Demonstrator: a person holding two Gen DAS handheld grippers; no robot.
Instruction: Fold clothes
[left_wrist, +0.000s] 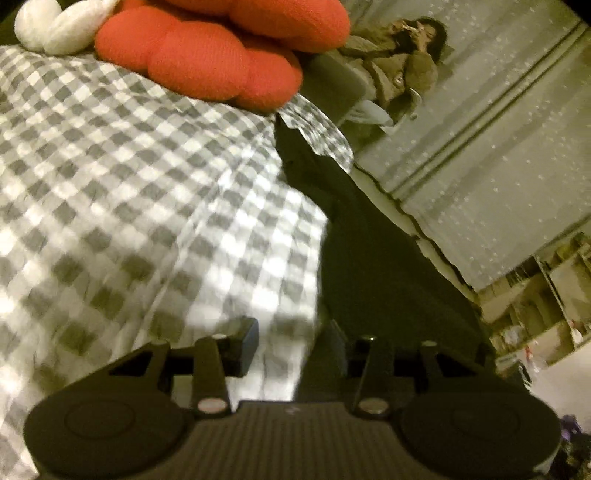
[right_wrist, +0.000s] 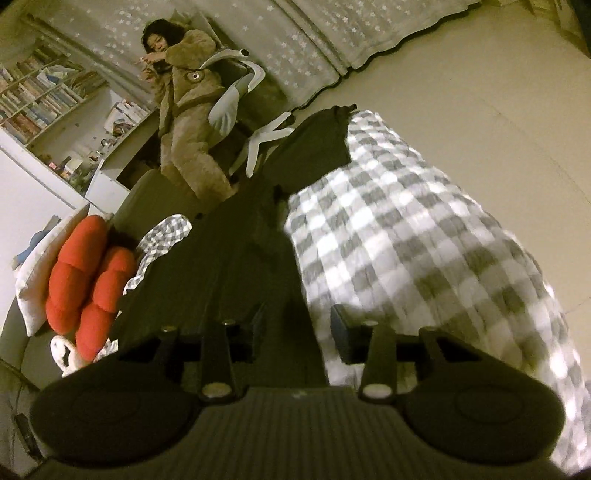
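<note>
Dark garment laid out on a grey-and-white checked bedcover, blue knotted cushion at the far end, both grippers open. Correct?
Not quite: the knotted cushion is red, not blue, as both wrist views show. The rest holds: the dark garment lies on the checked bedcover, left gripper and right gripper open.

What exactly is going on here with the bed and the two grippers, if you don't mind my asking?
A person is folding clothes on a bed covered by a grey-and-white checked quilt. A long dark garment lies stretched along the quilt. The left hand-held gripper and the right hand-held gripper both sit open at its near edge, gripping nothing. Red rounded cushions lie at the far end.
</note>
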